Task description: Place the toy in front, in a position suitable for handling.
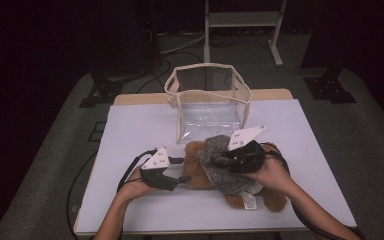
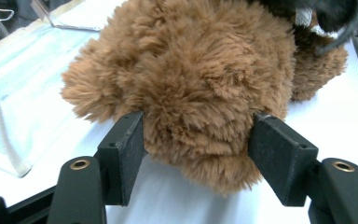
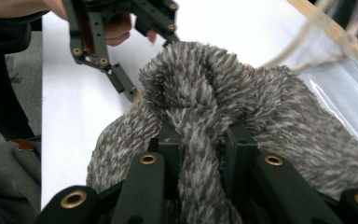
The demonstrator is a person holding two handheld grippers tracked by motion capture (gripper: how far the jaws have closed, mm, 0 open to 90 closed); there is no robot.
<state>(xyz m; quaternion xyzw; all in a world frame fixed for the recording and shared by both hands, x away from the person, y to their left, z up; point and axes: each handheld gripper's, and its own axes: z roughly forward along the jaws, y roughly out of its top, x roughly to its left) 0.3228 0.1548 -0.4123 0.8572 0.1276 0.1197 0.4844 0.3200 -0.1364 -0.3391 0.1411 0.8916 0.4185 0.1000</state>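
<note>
On the white table (image 1: 140, 125), just in front of the clear bag (image 1: 207, 100), lies the brown teddy bear (image 1: 200, 170) with a grey fuzzy garment (image 1: 225, 170) over its body. The right tool (image 3: 200, 140) has its jaws squeezed onto a bunched fold of that garment, the fabric pinched tight between them. The left tool (image 2: 198, 149) has its jaws parted and set either side of the bear's furry head; the pads look to be at the fur's edge, resting against it rather than pressing in, so it has no real hold.

The risk, as I judge it: if the right tool pulls on the garment while the head is this loosely bracketed, the whole bear could slide or lift with the cloth instead of the garment moving on its own. The thin pinched fold could also slip free.

The left hand (image 1: 135, 187) lies low near the table, its tool pointing level toward the bear from the left. The right hand (image 1: 272, 172) reaches over the bear's body, its tool angled across and down
</note>
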